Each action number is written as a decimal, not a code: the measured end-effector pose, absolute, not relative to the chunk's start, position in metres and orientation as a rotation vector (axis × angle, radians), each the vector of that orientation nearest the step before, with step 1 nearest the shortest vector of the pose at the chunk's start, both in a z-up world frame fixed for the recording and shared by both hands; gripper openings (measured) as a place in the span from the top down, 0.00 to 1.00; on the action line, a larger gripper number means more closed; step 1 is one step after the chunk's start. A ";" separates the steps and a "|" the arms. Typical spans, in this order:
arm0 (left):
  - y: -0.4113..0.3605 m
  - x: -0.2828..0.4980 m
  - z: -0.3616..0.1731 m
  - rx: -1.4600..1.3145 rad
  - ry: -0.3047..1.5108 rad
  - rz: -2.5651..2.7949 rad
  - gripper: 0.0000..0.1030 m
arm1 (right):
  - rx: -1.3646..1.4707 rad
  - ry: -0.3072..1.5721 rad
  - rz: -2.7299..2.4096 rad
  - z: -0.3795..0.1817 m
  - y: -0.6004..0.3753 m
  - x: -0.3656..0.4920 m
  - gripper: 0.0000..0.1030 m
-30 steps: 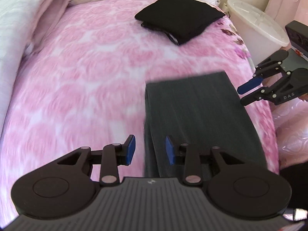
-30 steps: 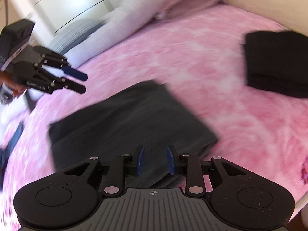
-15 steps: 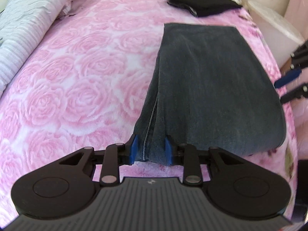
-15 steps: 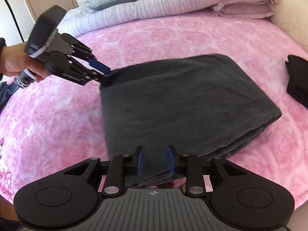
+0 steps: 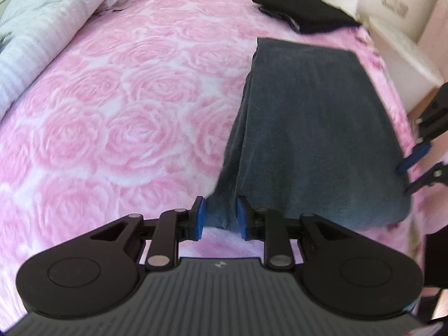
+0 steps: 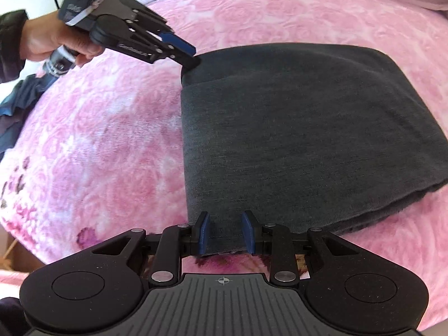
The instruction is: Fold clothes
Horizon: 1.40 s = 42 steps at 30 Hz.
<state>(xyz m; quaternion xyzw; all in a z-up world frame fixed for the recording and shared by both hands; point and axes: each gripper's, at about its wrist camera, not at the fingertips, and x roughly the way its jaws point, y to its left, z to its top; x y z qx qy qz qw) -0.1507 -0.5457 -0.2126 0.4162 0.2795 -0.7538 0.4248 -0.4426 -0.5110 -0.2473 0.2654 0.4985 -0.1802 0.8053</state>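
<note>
Grey folded garment [image 6: 302, 128] lies on the pink rose bed [image 5: 117, 128], its near edge gripped at both corners, probably so the layers lift together for another fold. Left tool [image 5: 220, 218] pinches the bunched left corner; right tool [image 6: 225, 233] clamps the flat right corner. Only the right view shows the holding hand [image 6: 47, 42] and the doubled layers along the side. Only the left view reaches the black folded pile [image 5: 305, 18] beyond.
</note>
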 end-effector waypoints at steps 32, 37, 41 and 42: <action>-0.529 -0.145 -0.264 0.987 0.716 -1.911 1.00 | 0.354 1.199 -0.337 -0.261 -0.503 -0.392 0.37; -0.550 -0.107 -0.243 0.916 0.601 -1.835 1.00 | 0.309 1.221 -0.345 -0.267 -0.497 -0.389 0.36; -0.537 -0.096 -0.235 0.920 0.668 -1.917 0.91 | 0.335 1.247 -0.361 -0.262 -0.501 -0.385 0.36; -0.531 -0.102 -0.235 0.932 0.676 -1.949 0.87 | 0.340 1.252 -0.368 -0.262 -0.502 -0.384 0.36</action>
